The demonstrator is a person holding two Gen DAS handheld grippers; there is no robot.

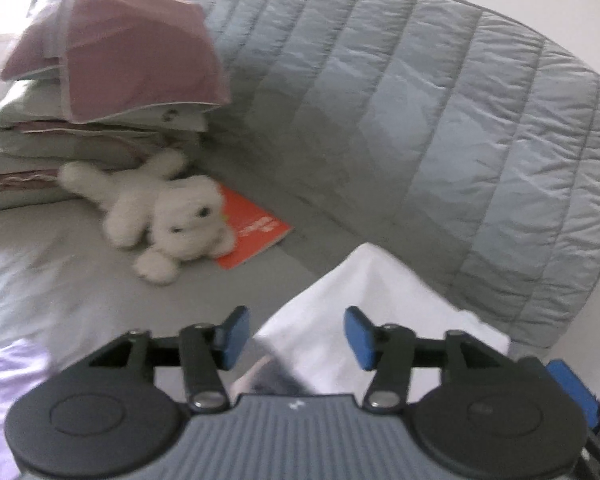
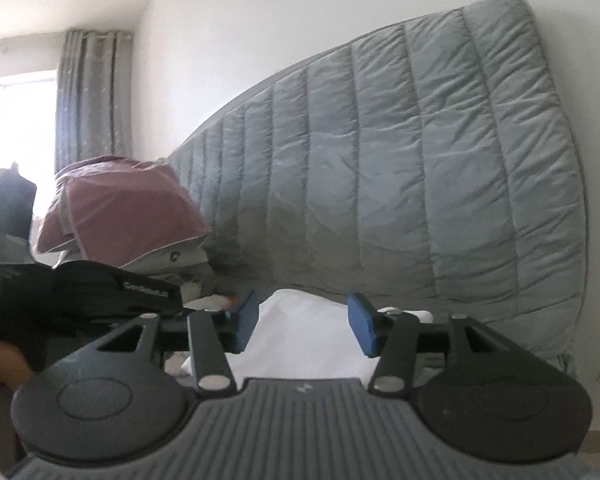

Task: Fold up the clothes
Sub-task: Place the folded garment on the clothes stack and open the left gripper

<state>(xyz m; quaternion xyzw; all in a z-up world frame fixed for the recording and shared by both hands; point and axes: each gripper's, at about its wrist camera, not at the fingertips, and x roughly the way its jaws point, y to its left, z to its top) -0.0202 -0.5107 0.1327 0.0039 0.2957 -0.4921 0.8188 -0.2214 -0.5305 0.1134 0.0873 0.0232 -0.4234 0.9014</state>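
Observation:
A white garment [image 1: 364,304] lies on the grey bed sheet [image 1: 60,264], its folded corner rising toward the quilt. My left gripper [image 1: 296,338] stands open just above its near part, blue pads [image 1: 234,336] apart with cloth visible between them but not pinched. In the right wrist view the same white garment [image 2: 304,332] spreads below my right gripper [image 2: 302,326], which is also open with nothing held. The left gripper's black body [image 2: 112,292] shows at that view's left, beside a person's hand [image 2: 0,364].
A grey quilted duvet [image 1: 440,112] is heaped along the wall. Pink and grey pillows [image 1: 112,60] are stacked at the left, with a white plush toy [image 1: 168,216] and an orange booklet [image 1: 256,236] below them. Lilac cloth [image 1: 8,384] lies at the near left. A curtain [image 2: 94,96] hangs by the window.

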